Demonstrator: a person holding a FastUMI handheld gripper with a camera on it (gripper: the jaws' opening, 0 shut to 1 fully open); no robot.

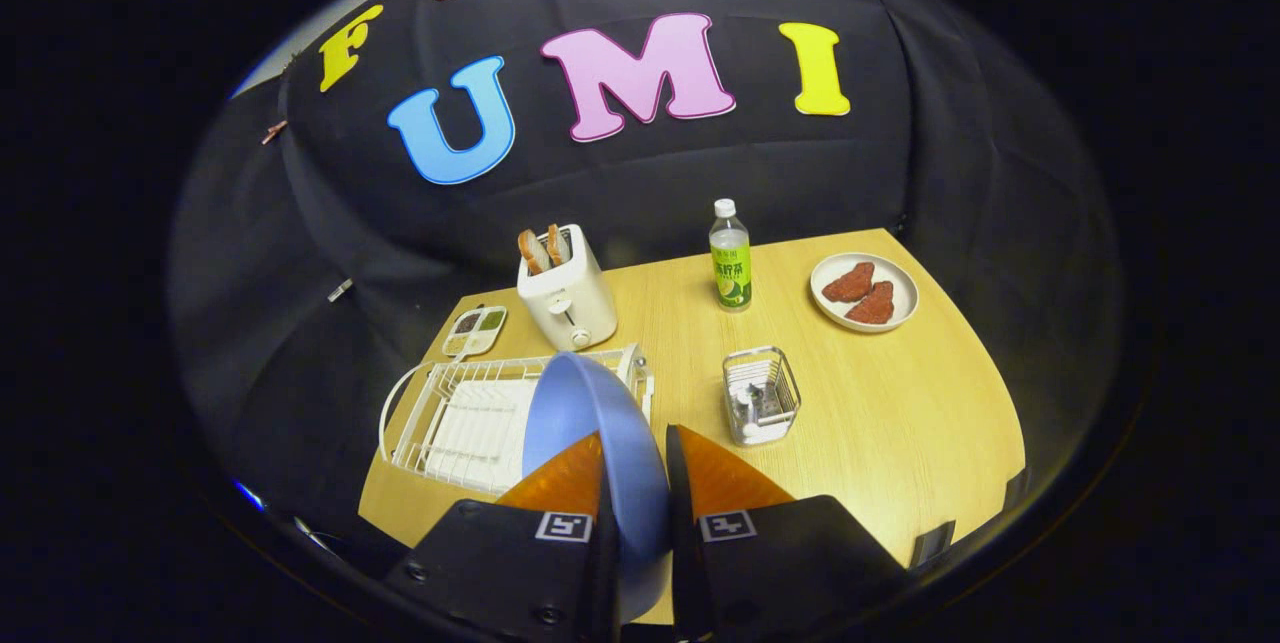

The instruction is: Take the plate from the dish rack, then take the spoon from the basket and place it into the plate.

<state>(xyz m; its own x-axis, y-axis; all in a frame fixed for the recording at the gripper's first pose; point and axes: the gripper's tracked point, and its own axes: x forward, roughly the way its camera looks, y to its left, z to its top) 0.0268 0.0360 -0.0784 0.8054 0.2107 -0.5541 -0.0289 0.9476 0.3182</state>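
tool: I have the tool [636, 483] clamped on the plate [590, 423], one orange finger on each face of it, the rim running back between them
plate: blue, held on edge and lifted above the near corner of the rack [450, 413]; I judge it already clear of the rack's wires, though its lower edge is hidden behind the fingers
plate handling: I read it as stiff, light plastic with a smooth, slightly slick face; a pinch near the rim leaves most of the plate beyond the fingers, so it may swing if I tilt fast
hold: I would keep the pinch near the rim and lay the plate flat on bare counter [900, 403] before letting go
spoon: in the small wire basket [761, 393] just ahead of the right finger; a pale spoon [748, 408] seems to lie inside, details too small to tell
spoon handling: probably light, thin and hard, likely to slip or twist; I would take it across the handle where it rises above the basket wires
others: toaster [566, 293], bottle [730, 268] and a plate of food [864, 291] stand well beyond
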